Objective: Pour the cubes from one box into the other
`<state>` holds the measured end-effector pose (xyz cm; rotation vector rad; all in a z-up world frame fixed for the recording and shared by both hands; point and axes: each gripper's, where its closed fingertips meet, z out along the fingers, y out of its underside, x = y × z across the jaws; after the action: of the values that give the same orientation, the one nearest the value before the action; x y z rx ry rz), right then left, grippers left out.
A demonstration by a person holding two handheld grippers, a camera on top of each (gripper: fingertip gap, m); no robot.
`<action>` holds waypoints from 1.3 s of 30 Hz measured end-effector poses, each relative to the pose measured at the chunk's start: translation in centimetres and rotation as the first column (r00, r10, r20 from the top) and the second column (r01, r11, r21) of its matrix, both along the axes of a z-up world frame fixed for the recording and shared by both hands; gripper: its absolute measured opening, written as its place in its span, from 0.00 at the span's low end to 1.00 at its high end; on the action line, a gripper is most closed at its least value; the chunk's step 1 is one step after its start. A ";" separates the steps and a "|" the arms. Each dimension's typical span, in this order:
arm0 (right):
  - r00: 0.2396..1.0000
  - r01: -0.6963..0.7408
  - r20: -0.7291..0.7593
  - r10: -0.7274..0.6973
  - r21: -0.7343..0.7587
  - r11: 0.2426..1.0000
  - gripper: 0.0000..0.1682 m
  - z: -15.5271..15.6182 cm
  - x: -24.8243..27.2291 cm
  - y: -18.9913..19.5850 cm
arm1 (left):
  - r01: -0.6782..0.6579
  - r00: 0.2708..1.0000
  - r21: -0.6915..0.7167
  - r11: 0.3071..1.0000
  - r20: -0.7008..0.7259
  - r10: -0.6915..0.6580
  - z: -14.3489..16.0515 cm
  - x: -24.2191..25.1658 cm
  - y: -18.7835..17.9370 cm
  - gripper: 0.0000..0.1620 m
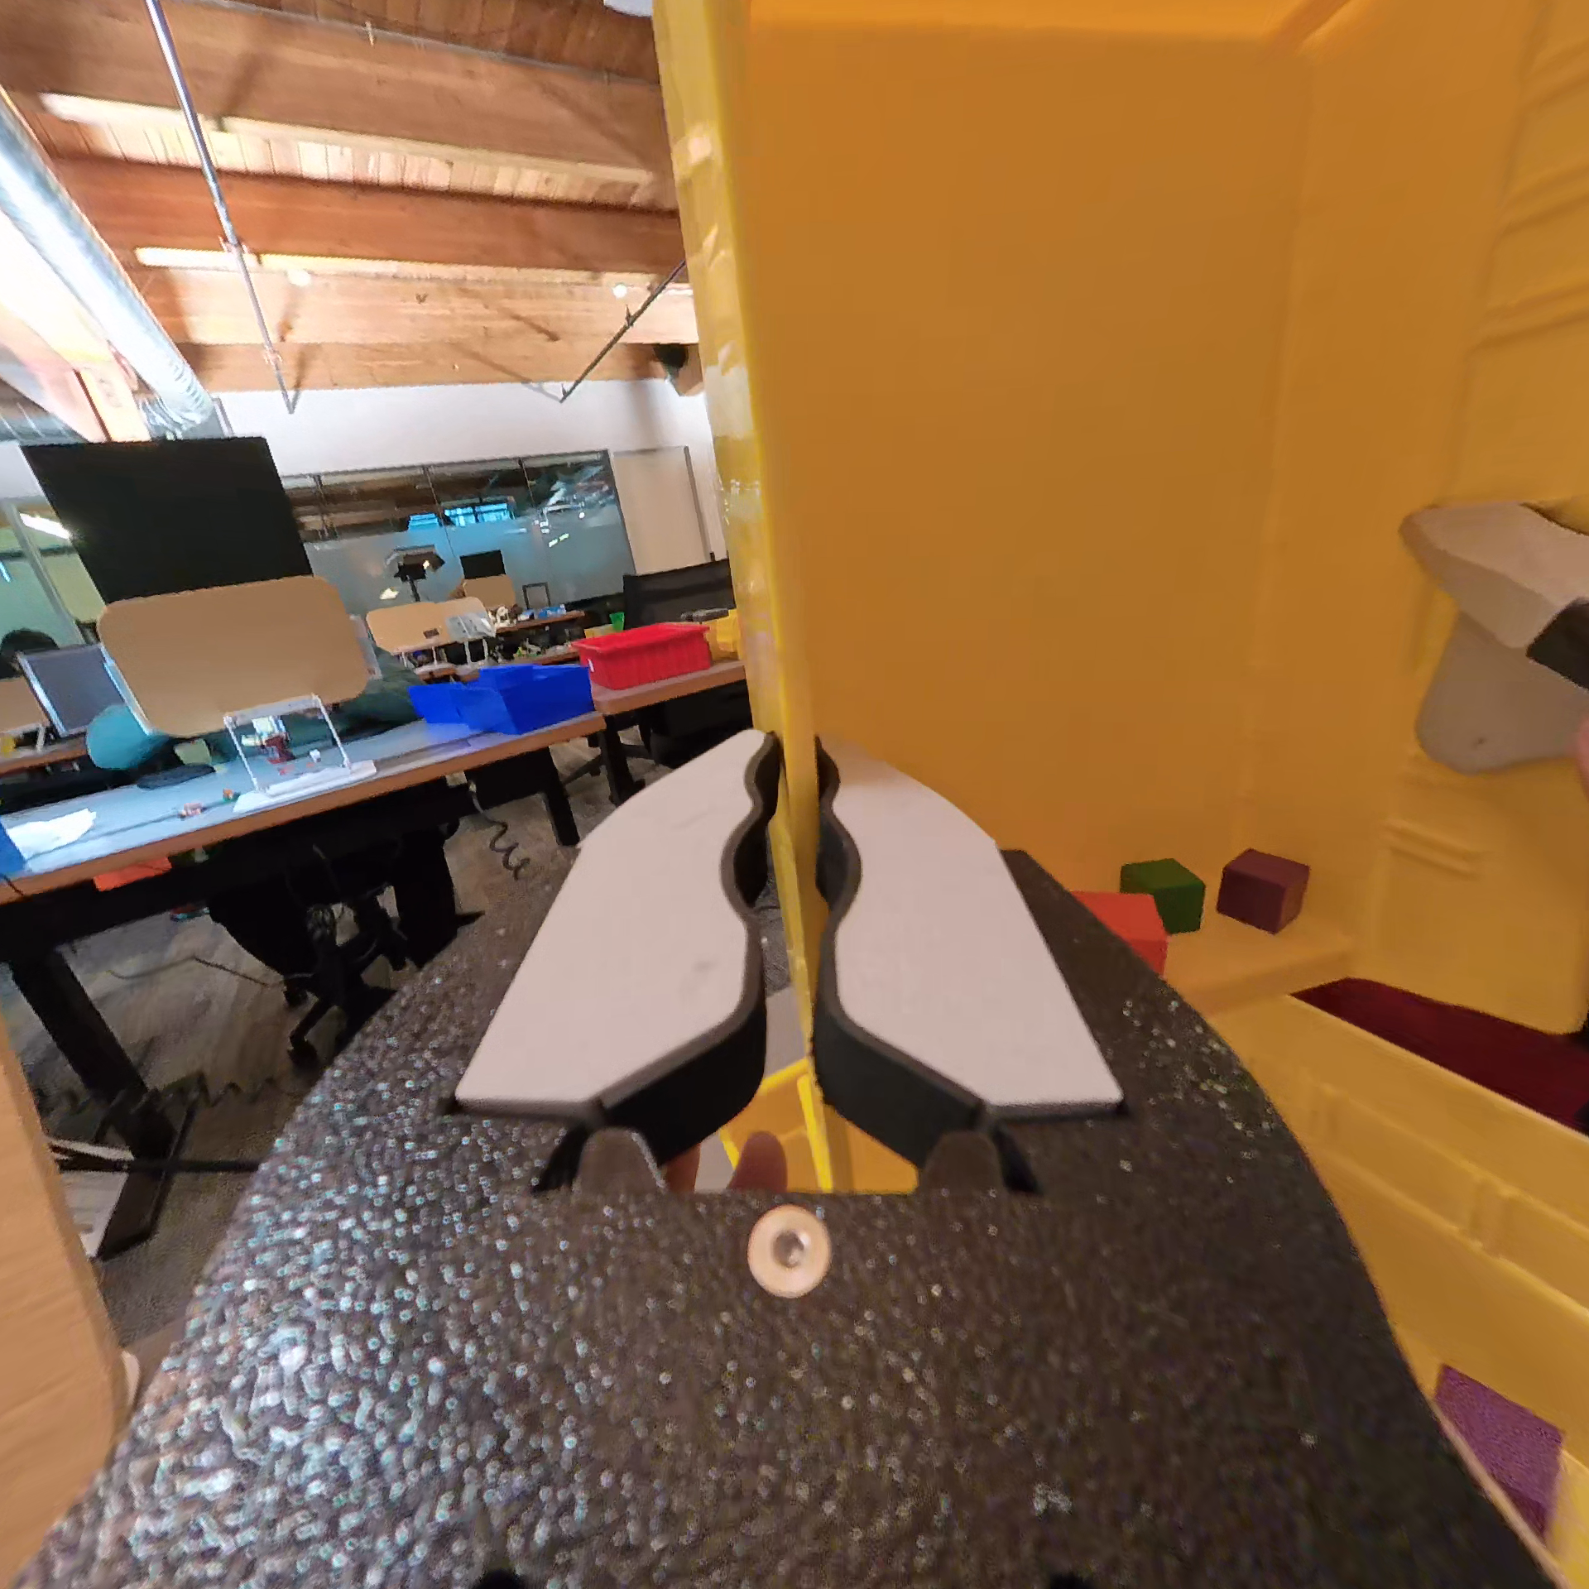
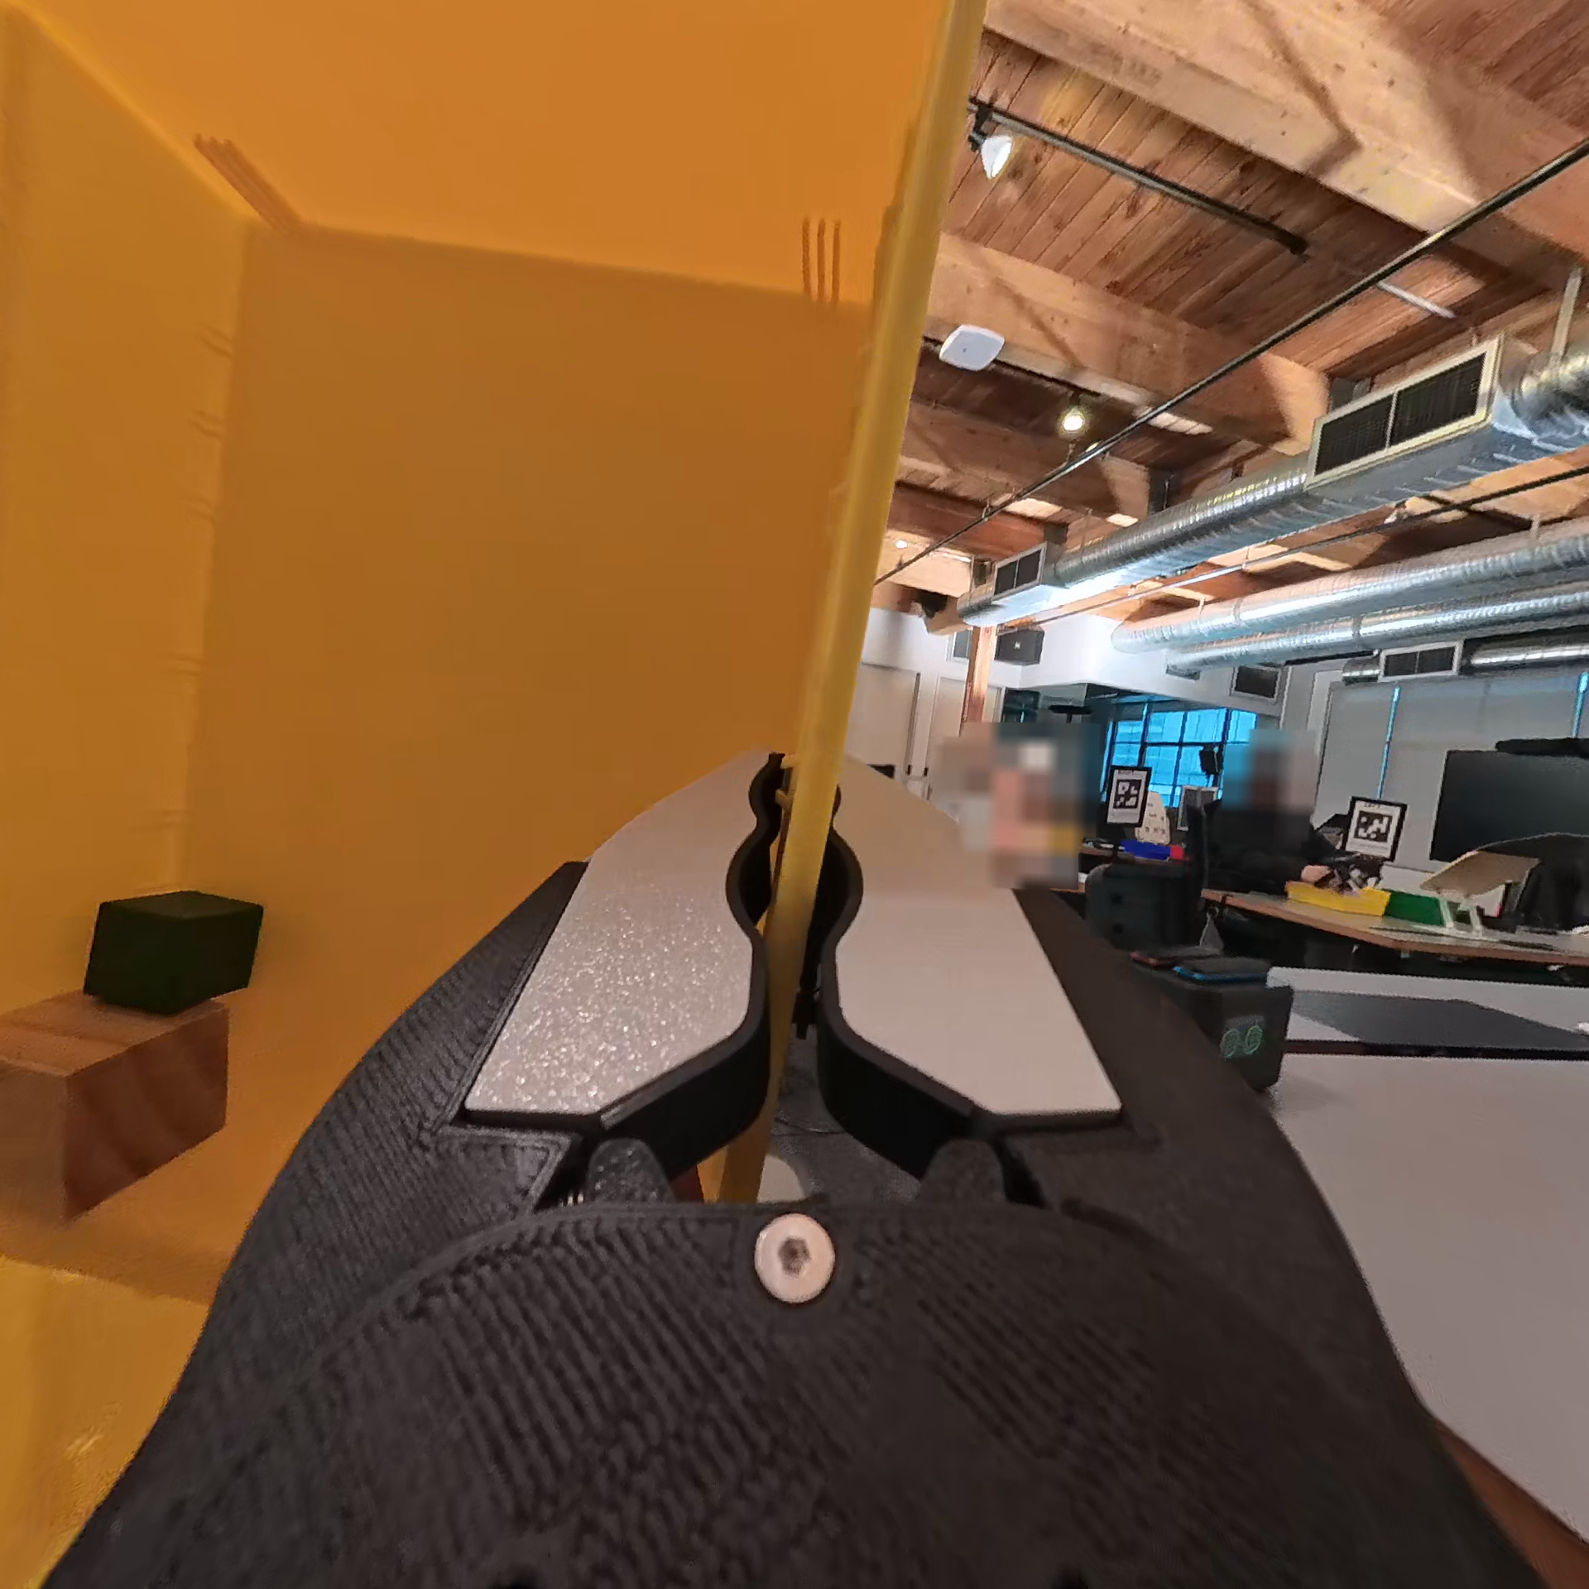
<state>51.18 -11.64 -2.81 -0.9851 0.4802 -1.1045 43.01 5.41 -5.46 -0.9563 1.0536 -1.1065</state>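
Observation:
Both grippers hold one yellow box tipped up off the table. My left gripper is shut on its left wall. My right gripper is shut on the opposite wall; its white fingers show through that wall in the left wrist view. A red cube, a green cube and a purple cube lie at the box's low end. The right wrist view shows a dark green cube on a wooden cube. A second yellow box lies below, with a purple cube by it.
A grey table lies under the right gripper, with a black case at its far edge. Desks behind carry blue bins and a red bin. People sit at a far desk.

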 end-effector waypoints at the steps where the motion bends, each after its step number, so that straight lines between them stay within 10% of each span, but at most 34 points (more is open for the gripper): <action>1: 1.000 0.009 0.015 -0.009 -0.008 1.000 0.03 0.3 -0.2 0.0 | -0.002 1.000 0.010 1.000 0.004 0.002 0.2 -0.1 0.0 0.03; 27: 0.994 0.009 0.111 -0.014 0.048 0.999 0.03 0.4 -1.6 -0.4 | -0.001 0.997 0.050 0.999 0.076 -0.003 0.4 -1.4 -0.2 0.03; 39: 0.999 0.049 0.005 -0.049 -0.146 0.988 0.03 2.3 -2.8 1.8 | -0.068 0.995 -0.034 0.997 -0.072 0.066 1.5 -2.9 1.7 0.02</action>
<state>48.43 -9.88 -0.55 -1.1055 0.4282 -1.1975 40.16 7.14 -3.93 -1.0589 1.0540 -1.0458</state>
